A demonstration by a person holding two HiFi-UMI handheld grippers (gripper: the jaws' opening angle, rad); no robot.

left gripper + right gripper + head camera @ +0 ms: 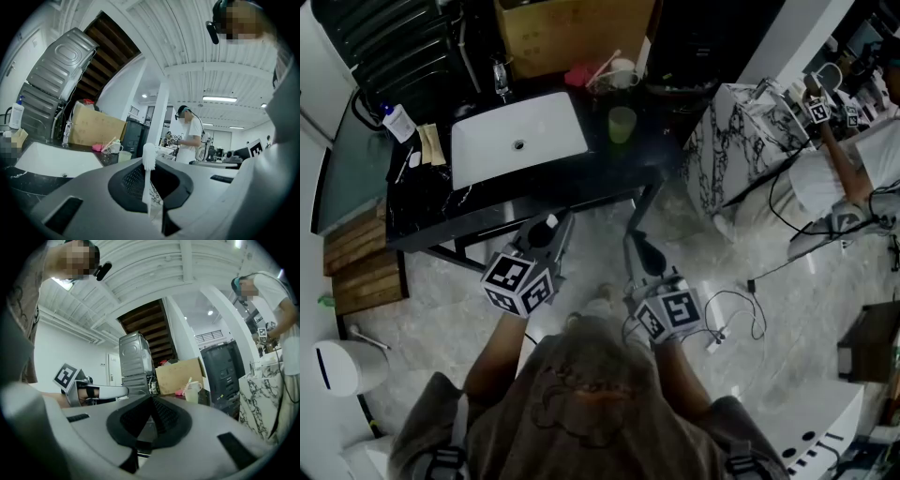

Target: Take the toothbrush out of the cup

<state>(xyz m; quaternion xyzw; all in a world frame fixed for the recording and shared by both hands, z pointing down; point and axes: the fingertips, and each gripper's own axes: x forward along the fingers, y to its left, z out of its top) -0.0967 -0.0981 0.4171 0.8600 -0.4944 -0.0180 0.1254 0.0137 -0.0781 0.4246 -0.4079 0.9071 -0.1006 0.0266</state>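
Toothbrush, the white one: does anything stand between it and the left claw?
Nothing visible does. The left claw is already shut on the white toothbrush, which stands upright in its grip, out in the open and well away from the green cup.

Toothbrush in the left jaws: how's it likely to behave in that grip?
Probably light and stiff: the toothbrush stands straight, unbent, above the left gripper. Its thin, smooth-looking handle is pinched low, far from the head, so it may pivot or slip if bumped.
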